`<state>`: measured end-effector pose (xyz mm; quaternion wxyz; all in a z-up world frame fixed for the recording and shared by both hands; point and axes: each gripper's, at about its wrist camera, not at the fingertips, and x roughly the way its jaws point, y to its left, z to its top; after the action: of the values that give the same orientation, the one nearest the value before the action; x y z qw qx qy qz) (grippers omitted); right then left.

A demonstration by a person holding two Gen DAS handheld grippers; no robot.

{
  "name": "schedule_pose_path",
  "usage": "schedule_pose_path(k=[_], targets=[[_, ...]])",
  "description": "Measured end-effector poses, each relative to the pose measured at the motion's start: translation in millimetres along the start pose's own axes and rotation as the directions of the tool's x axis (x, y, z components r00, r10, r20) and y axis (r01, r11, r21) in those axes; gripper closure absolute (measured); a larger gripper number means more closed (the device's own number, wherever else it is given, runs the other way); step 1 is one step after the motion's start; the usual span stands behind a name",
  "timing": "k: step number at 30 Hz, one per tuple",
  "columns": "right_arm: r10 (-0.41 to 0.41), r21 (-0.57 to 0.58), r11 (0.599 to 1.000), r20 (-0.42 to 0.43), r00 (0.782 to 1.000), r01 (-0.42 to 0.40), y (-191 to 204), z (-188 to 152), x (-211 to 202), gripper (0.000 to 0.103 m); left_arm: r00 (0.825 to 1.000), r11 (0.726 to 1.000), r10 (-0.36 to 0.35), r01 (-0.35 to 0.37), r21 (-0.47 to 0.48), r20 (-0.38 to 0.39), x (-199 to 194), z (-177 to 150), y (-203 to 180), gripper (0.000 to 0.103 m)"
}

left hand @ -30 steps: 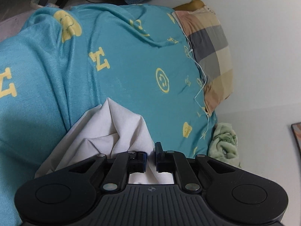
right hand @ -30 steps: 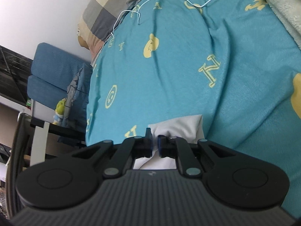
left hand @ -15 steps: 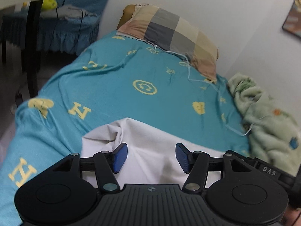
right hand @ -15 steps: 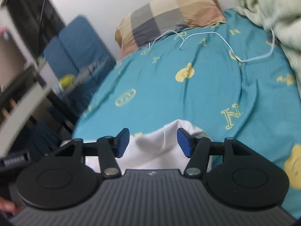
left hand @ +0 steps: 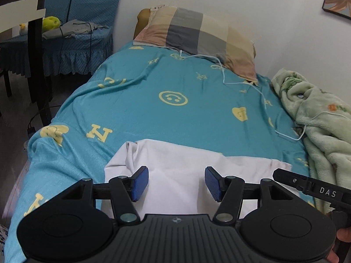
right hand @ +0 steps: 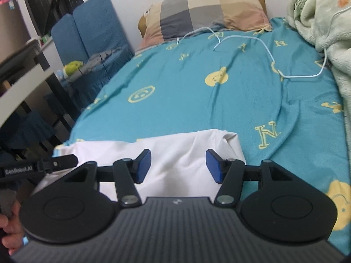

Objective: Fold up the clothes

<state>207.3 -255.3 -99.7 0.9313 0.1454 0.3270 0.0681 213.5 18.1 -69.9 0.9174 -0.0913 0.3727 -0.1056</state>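
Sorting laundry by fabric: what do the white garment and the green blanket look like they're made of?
White garment: seemingly a thin, smooth woven cloth, perhaps cotton, matte; it lies flat with soft, shallow creases. Green blanket: likely plush fleece; its surface looks fuzzy and it bunches in thick, rounded folds.

Checked pillow (left hand: 197, 37), green blanket (left hand: 318, 114), cable (right hand: 263, 50)

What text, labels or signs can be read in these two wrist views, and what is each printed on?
"DAS": white letters on the black arm of the right gripper, at the right edge of the left wrist view.
"GenRobot.AI": blurred, on the black arm of the left gripper, at the left edge of the right wrist view.
"N": yellow letter printed on the teal bedsheet.
Pillow tag: too small to read.
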Motion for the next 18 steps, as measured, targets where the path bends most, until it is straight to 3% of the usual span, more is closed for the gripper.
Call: schedule_pose_path(k=[7,18], targets=[[0.011,-0.007,1.000,-0.013,1.000,-0.011,6,-18,-41,0.045,1.000,0.999,-0.023,0.023,0.028,-0.007,-46,-20,-13,0.042],[-0.007,-0.073,0.997,-0.098,0.995,0.000,11,-47,-16,0.045,0.995,0.986,0.068,-0.057,0.154,-0.070,-20,-49,-25,0.042]])
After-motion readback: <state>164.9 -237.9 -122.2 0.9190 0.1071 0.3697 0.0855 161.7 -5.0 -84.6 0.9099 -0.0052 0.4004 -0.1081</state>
